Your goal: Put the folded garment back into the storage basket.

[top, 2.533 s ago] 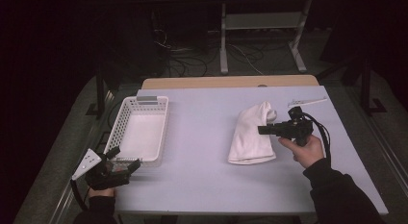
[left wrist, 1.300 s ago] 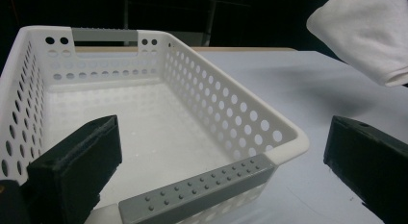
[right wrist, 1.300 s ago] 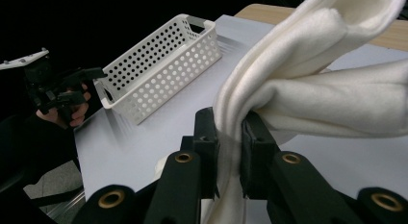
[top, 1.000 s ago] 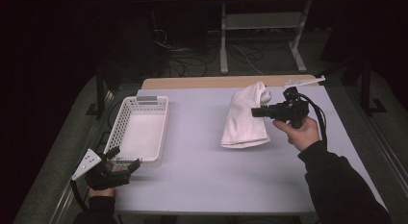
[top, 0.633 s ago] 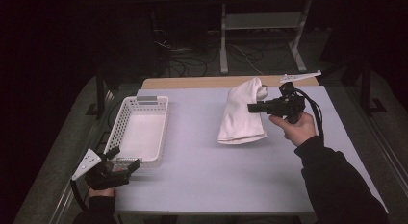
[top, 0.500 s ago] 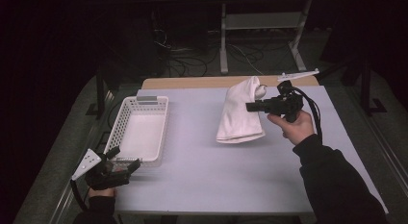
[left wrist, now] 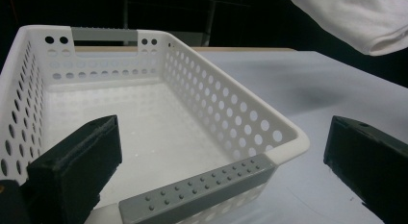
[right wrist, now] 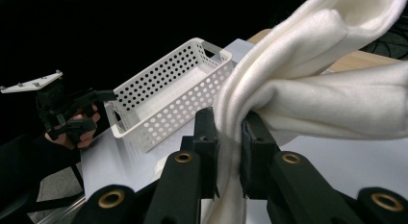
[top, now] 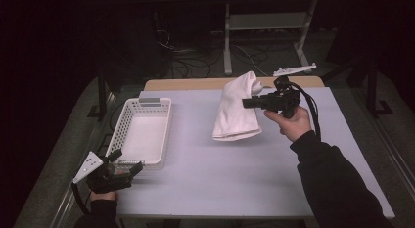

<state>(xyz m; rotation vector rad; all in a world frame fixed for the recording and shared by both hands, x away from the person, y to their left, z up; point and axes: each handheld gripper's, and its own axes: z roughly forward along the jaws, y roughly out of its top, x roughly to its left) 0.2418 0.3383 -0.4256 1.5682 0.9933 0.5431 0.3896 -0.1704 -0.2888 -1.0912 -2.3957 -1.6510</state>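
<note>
- Towel [top: 236,110]: one, white and folded, hanging in the air above the far middle of the table [top: 220,179], with its upper end bunched and its lower folded edge clear of the surface.
- Its cloth looks soft and fleecy in the right gripper view, where several thick layers [right wrist: 308,84] are pinched together and the rest billows up and to the side.
- Two grippers are in play. The right gripper [top: 250,102] is clamped narrowly on the towel's side edge, its two black jaws pressed onto the fabric from either side.
- The left gripper [top: 126,163] rests at the near left corner of the table with its jaws spread wide and nothing between them, pointing at the basket.
- One white perforated basket [top: 142,131] sits on the left part of the table, well apart from the towel; it has grey handle strips at both short ends and its floor is bare.
- The table top is pale lilac-grey with a wooden strip along its far edge.
- The room behind is dark, with cables on the floor and a metal stand [top: 266,22].
</note>
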